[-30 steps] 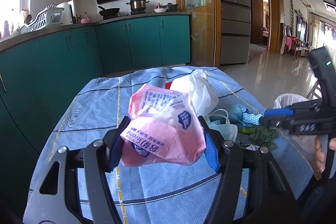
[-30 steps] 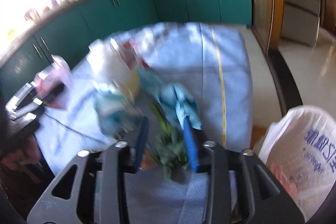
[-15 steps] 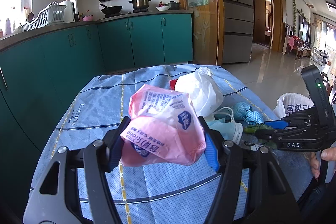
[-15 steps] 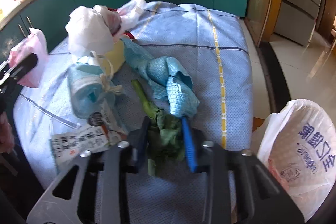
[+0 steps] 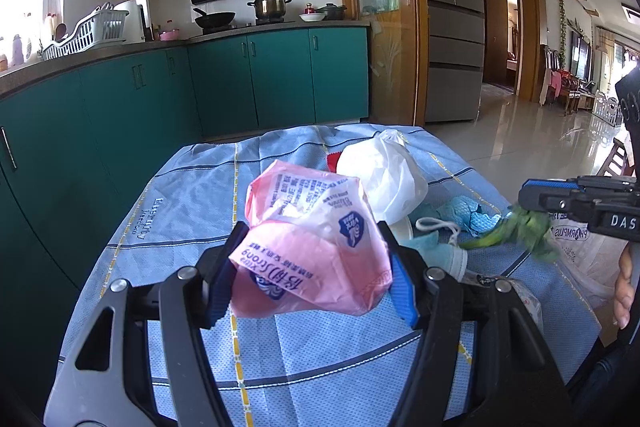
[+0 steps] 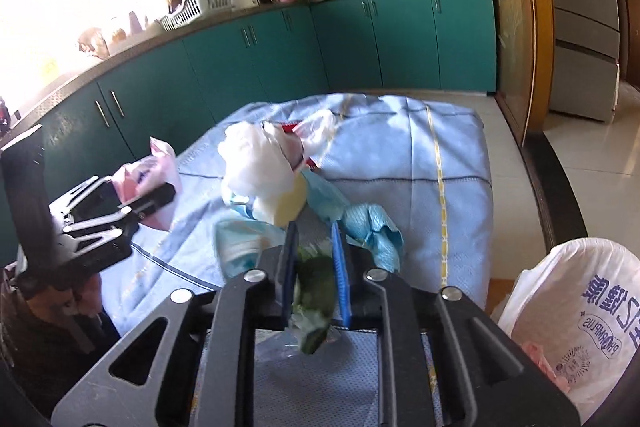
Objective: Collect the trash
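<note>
Barely started: left gripper [image 5: 310, 281] fingers clamped a pink wrapper [image 5: 312, 247], right gripper [image 6: 314, 279] pinched greens [image 6: 314, 285], bag [image 6: 576, 315] waited right, most trash [image 6: 260, 167] left on the counter [image 6: 400, 155].

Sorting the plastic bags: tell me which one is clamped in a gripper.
The pink printed bag, held off the cloth in the left gripper. The white knotted bag lies on the table; the white printed bag hangs beside it.

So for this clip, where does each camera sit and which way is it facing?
Left wrist: on the left hand-held gripper, facing the stove wall over the table; it holds a pink wrapper; the right hand shows.
Right wrist: on the right hand-held gripper, facing the counter and window; it holds green scraps.
Shared: white bag, blue tablecloth, each other's gripper.
</note>
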Tool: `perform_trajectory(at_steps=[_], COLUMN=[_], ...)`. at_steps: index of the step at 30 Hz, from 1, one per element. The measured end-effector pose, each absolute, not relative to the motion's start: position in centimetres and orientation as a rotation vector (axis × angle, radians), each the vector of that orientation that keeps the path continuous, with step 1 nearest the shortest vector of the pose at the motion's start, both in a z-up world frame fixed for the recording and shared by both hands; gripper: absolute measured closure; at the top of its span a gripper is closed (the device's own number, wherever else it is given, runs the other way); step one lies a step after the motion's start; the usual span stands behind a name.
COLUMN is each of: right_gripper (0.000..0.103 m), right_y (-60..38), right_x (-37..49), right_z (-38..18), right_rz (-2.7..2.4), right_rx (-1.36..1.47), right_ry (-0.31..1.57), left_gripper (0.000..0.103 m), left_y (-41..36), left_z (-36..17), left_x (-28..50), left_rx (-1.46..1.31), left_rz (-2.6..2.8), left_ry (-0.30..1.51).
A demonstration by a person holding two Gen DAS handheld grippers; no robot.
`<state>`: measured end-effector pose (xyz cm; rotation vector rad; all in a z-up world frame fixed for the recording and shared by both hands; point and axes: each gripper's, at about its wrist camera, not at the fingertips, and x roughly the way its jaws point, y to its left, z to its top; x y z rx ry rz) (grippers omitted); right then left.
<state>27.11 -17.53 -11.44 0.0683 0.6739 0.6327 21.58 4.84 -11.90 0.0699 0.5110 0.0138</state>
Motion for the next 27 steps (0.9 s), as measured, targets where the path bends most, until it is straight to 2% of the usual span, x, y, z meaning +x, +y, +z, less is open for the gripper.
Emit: perform_trajectory(at_steps=[9, 12, 13, 14, 15, 16, 19, 25, 27], right_gripper=[0.088, 0.088, 0.081, 0.054, 0.035, 0.004, 0.003, 0.003, 0.003], right_y=[-17.4, -18.3, -18.8, -19.2, -19.5, -19.9, -20.7, -19.6, -19.1], right_x=[27.5, 26.9, 26.4, 25.8, 25.6, 25.0, 24.5, 24.9, 25.0], right_z=[-12.2, -11.7, -11.0, -10.2, -9.8, -9.3, -8.9, -9.8, -10.1], right_rz=[0.601, 0.594, 0.599, 0.594, 0.583, 0.547, 0.478, 0.085, 0.105], right_rx=[0.039, 0.085, 0.106, 0.121, 0.125, 0.133, 0.133, -0.080, -0.116], right_ry=[0.717, 0.637, 0.580, 0.525, 0.501, 0.436, 0.333, 0.385, 0.399], left_gripper=[0.039, 0.039, 0.039, 0.038, 0.038, 0.038, 0.038, 0.038, 0.038], left_y=[4.8, 4.8, 4.9, 4.9, 4.9, 4.9, 4.8, 4.8, 4.7], left_z=[-11.9, -11.9, -11.9, -11.9, -11.9, -11.9, -11.9, -12.0, -12.0], left_x=[21.6, 21.6, 21.6, 21.7, 21.7, 21.7, 21.7, 21.7, 21.7], left_rx=[0.074, 0.074, 0.073, 0.073, 0.073, 0.074, 0.076, 0.075, 0.078], left_rz=[0.015, 0.015, 0.015, 0.014, 0.015, 0.014, 0.014, 0.014, 0.014], left_ry=[0.517, 0.516, 0.515, 0.515, 0.515, 0.516, 0.516, 0.516, 0.516])
